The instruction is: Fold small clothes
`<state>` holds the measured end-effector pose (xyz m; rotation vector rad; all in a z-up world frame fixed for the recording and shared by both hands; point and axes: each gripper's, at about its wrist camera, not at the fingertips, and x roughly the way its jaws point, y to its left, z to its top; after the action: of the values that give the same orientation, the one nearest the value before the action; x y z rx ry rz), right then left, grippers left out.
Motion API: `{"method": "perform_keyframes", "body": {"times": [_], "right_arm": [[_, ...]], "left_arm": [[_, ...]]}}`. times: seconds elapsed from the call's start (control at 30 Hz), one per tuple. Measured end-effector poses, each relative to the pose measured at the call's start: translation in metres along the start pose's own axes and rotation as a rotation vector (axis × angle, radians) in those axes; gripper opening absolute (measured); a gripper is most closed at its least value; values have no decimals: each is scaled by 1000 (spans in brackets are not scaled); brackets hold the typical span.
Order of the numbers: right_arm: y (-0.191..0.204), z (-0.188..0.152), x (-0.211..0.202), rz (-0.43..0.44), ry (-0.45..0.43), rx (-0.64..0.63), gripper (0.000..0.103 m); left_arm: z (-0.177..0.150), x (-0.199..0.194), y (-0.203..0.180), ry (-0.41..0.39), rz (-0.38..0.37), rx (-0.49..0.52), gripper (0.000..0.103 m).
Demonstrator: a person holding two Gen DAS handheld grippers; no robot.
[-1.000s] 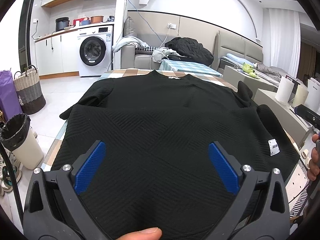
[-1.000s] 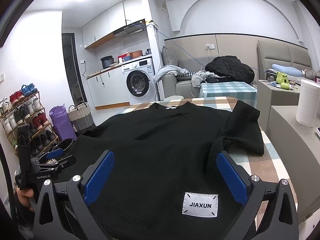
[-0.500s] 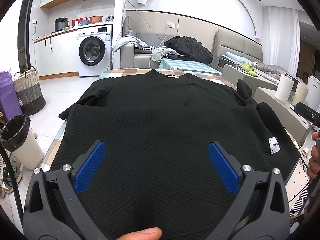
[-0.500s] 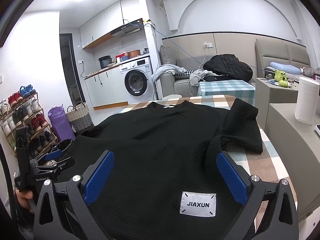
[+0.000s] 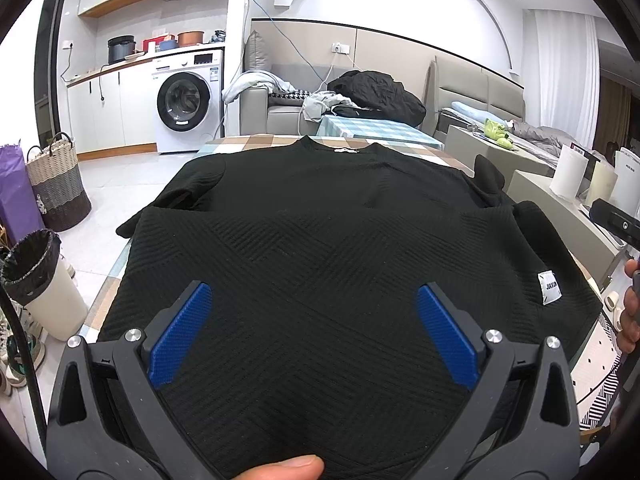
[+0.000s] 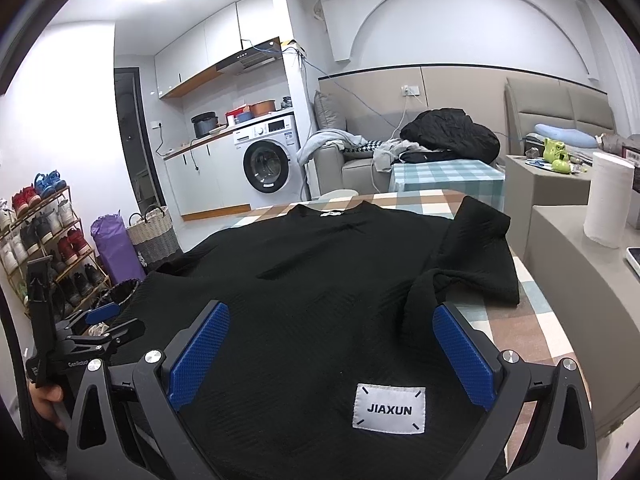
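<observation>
Checked cloth in tan, white and pale blue covers the table [image 6: 520, 320] that carries the black textured knit sweater [image 5: 328, 264]. The sweater lies spread flat, neckline at 12 o'clock and hem at 6 o'clock, nearest both cameras. Its white rectangular JIAXUN label [image 6: 389, 409] sits near the hem at 5 o'clock in the right wrist view. One sleeve is bunched and folded across the cloth at 2 o'clock there; the other sleeve droops over the table edge at 9 o'clock in the left wrist view.

Both tongs stand wide and grip nothing: the left gripper [image 5: 314, 332] and the right gripper [image 6: 330, 354] each hover over the hem with blue pads well apart.

Bare checked cloth shows only past the bunched sleeve at 3 o'clock and beyond the collar at 12 o'clock. Off the table's left edge, at 9 o'clock, a white waste bin with a black liner [image 5: 42, 280] stands on the pale tiled floor, with a woven basket [image 5: 58, 180] further back. A white front-loading washing machine [image 5: 188, 106] stands at 11 o'clock, a grey sofa heaped with clothes [image 5: 344, 100] at 12 o'clock, and a white paper roll [image 6: 608, 200] on a grey counter at 3 o'clock.
</observation>
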<state>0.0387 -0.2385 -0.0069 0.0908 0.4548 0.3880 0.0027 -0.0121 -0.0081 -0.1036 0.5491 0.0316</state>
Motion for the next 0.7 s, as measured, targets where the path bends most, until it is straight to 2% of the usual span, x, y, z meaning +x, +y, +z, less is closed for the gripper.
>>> {"method": "perform_keyframes", "body": {"times": [0.7], "right_arm": [[-4,2,2,-7,-1,18,103]], "left_arm": [[-1,1,-3,-4,5,8,102]]}}
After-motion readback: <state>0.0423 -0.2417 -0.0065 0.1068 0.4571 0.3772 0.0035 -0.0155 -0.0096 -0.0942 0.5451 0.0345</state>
